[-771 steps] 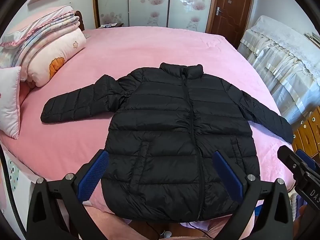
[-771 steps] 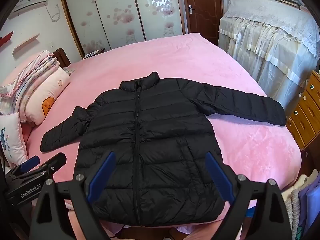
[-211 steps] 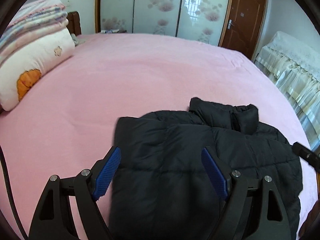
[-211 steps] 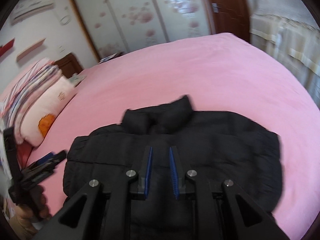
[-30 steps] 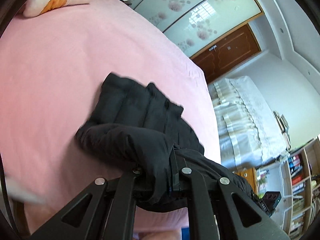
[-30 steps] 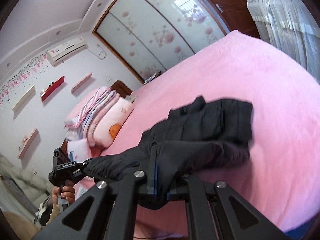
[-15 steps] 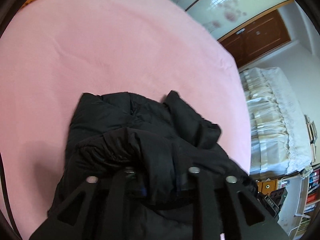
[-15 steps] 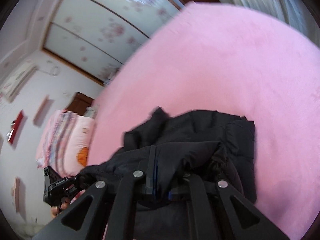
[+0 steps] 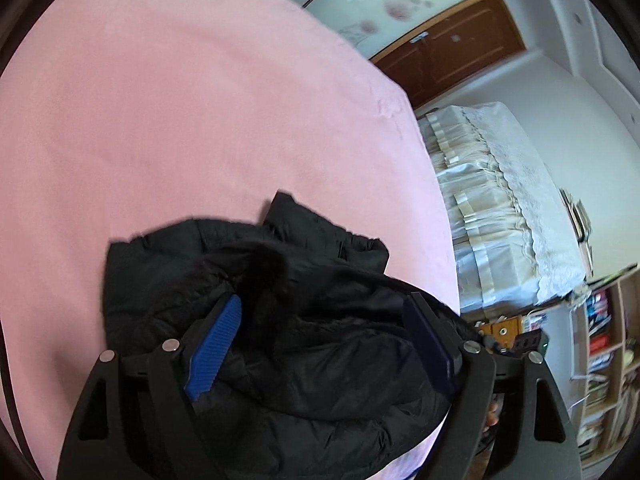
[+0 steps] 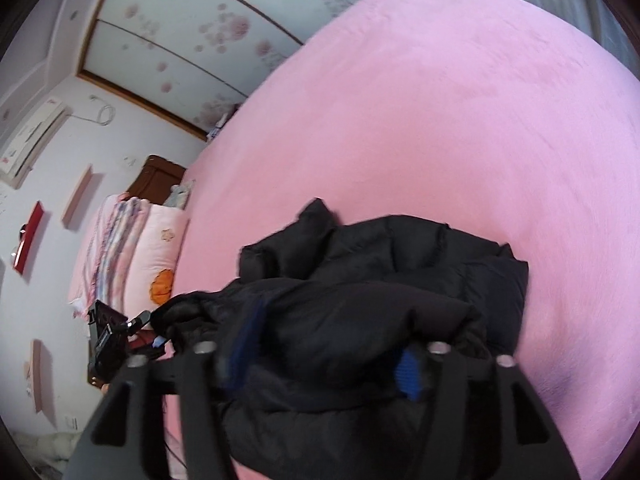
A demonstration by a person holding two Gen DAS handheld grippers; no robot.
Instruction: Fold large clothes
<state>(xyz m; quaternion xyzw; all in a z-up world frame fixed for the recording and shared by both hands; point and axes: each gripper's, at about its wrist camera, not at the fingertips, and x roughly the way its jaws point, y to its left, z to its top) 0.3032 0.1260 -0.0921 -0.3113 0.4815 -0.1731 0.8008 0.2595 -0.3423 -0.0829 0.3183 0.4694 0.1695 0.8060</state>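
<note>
A black puffer jacket lies folded over on itself on the pink bed, its collar end farthest from me. My left gripper hangs over the near folded edge with its jaws opening; the blue pads stand wide apart and fabric bulges loosely between them, unpressed. In the right wrist view the same jacket bunches under my right gripper, whose jaws are also opening, with the hem slack between the blurred pads. The left gripper's body shows at the bed's left edge.
Stacked quilts and a pillow sit at the head of the bed. A cloth-covered cabinet and bookshelves stand beyond the bed's right side. Sliding wardrobe doors and a brown door line the far wall.
Both grippers carried the jacket's hem forward and down over the collar half, then their jaws spread from shut to wide, letting the fabric go onto the pile.
</note>
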